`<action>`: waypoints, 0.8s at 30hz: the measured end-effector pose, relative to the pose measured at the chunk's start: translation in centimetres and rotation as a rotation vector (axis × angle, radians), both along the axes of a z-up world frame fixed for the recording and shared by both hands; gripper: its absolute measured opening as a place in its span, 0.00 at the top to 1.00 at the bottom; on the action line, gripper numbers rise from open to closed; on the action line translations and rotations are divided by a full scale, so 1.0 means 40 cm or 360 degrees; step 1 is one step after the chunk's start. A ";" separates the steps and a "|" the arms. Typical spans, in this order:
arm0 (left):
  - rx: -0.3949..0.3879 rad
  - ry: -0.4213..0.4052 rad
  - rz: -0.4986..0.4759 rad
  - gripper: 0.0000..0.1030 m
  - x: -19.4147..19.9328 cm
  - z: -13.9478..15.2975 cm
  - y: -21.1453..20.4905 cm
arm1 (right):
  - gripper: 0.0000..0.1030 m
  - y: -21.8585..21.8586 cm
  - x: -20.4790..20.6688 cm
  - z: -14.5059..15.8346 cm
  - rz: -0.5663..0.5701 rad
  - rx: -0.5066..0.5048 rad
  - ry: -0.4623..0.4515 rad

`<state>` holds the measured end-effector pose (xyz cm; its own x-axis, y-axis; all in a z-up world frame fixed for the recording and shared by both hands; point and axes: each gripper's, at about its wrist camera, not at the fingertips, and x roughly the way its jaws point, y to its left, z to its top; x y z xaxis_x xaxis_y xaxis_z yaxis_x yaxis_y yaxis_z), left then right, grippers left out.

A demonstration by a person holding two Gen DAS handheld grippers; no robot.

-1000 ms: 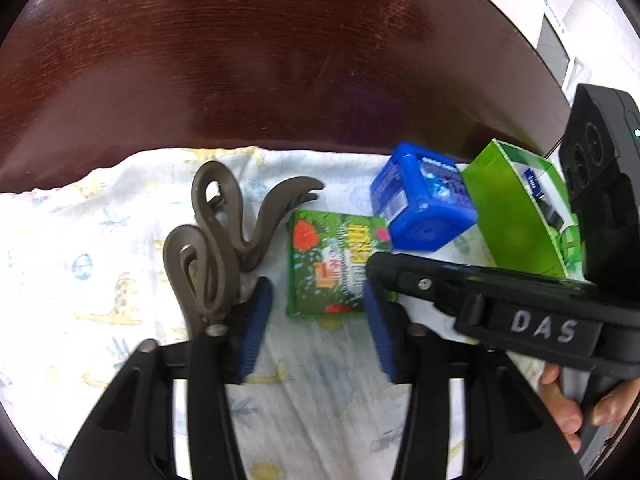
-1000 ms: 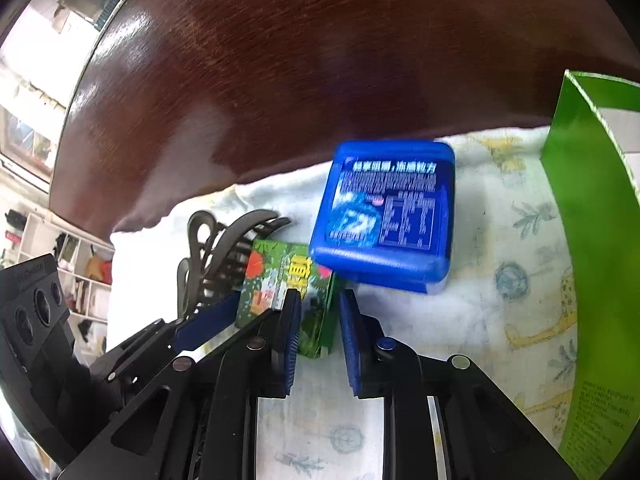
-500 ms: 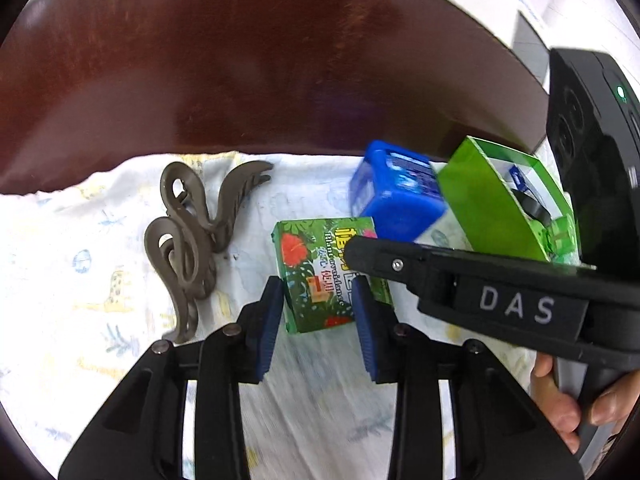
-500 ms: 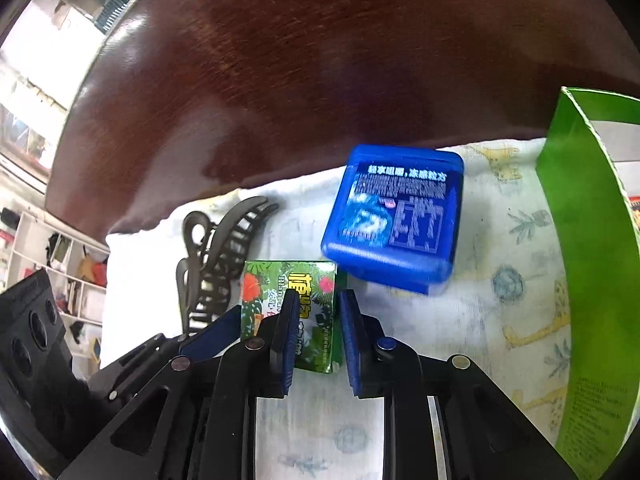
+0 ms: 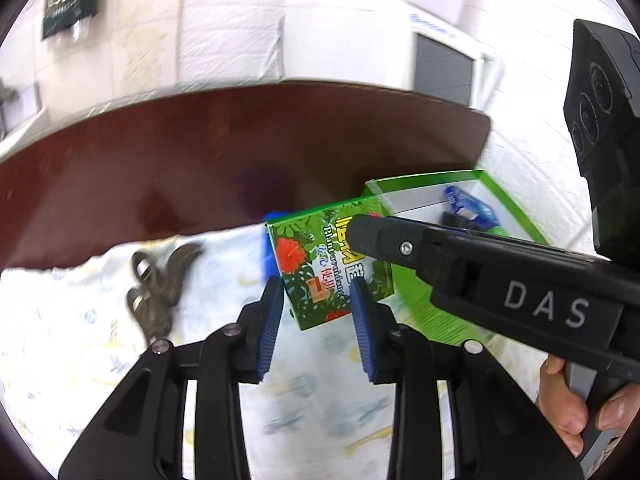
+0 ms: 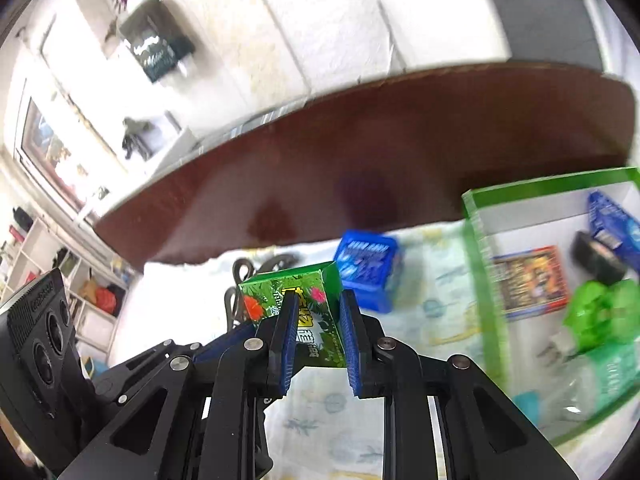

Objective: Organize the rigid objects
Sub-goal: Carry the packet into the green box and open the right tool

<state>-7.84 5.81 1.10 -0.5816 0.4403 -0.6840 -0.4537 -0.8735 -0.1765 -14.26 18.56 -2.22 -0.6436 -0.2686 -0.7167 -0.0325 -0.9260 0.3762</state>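
Note:
A small green box with red flowers [image 5: 308, 256] hangs tilted above the patterned cloth [image 5: 80, 320], gripped from two sides. My left gripper [image 5: 318, 296] is shut on its lower end, blue pads against both side faces. My right gripper [image 6: 318, 316] is shut on the same box [image 6: 272, 296] across its thin edge. One of the right gripper's fingers [image 5: 384, 240] crosses the box in the left wrist view. An open green tray [image 6: 476, 248] lies to the right on the cloth.
A blue box [image 6: 368, 268] and a brown hair claw [image 5: 160, 288] lie on the cloth behind the held box. The tray holds a blue packet [image 6: 612, 224], a picture card [image 6: 528, 284], a black roll and green items. The brown table [image 5: 240, 140] stretches beyond. A hand [image 5: 568, 412] grips the right handle.
The left jaws closed onto the green box, which the right gripper had held throughout. Both grippers then rose with it off the cloth toward the tray, and the room behind came into view.

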 end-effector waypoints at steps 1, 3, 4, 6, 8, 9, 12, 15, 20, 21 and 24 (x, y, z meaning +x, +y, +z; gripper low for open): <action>-0.0003 0.0012 -0.0021 0.69 0.001 0.009 0.021 | 0.77 0.021 0.011 0.013 -0.0019 -0.0003 0.0020; -0.0011 0.0030 -0.0068 0.69 0.001 0.022 0.063 | 0.77 0.045 0.024 0.028 -0.0058 -0.0008 0.0054; -0.0017 0.0038 -0.0089 0.69 0.001 0.027 0.085 | 0.77 0.069 0.035 0.039 -0.0081 -0.0011 0.0073; -0.0035 0.0052 -0.0125 0.69 -0.001 0.035 0.130 | 0.77 0.111 0.053 0.056 -0.0125 -0.0008 0.0102; -0.0049 0.0062 -0.0160 0.69 -0.004 0.043 0.172 | 0.77 0.152 0.071 0.070 -0.0173 -0.0006 0.0124; -0.0054 0.0065 -0.0182 0.69 -0.005 0.048 0.186 | 0.77 0.173 0.077 0.074 -0.0196 -0.0012 0.0128; -0.0076 0.0072 -0.0232 0.69 -0.009 0.056 0.266 | 0.77 0.232 0.091 0.078 -0.0261 -0.0037 0.0146; -0.0106 0.0076 -0.0269 0.69 -0.019 0.055 0.320 | 0.77 0.285 0.102 0.082 -0.0309 -0.0048 0.0162; -0.0134 0.0045 -0.0291 0.69 -0.026 0.051 0.386 | 0.77 0.362 0.104 0.063 -0.0342 -0.0066 0.0147; -0.0146 0.0039 -0.0296 0.69 -0.031 0.048 0.399 | 0.77 0.377 0.102 0.056 -0.0346 -0.0078 0.0142; -0.0183 0.0026 -0.0301 0.69 -0.030 0.034 0.401 | 0.77 0.409 0.095 0.035 -0.0347 -0.0100 0.0131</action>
<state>-9.05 21.84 2.45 -0.5074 0.4622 -0.7272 -0.6134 -0.7865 -0.0719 -10.44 34.91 -0.82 -0.7467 -0.1593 -0.6458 -0.1961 -0.8750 0.4426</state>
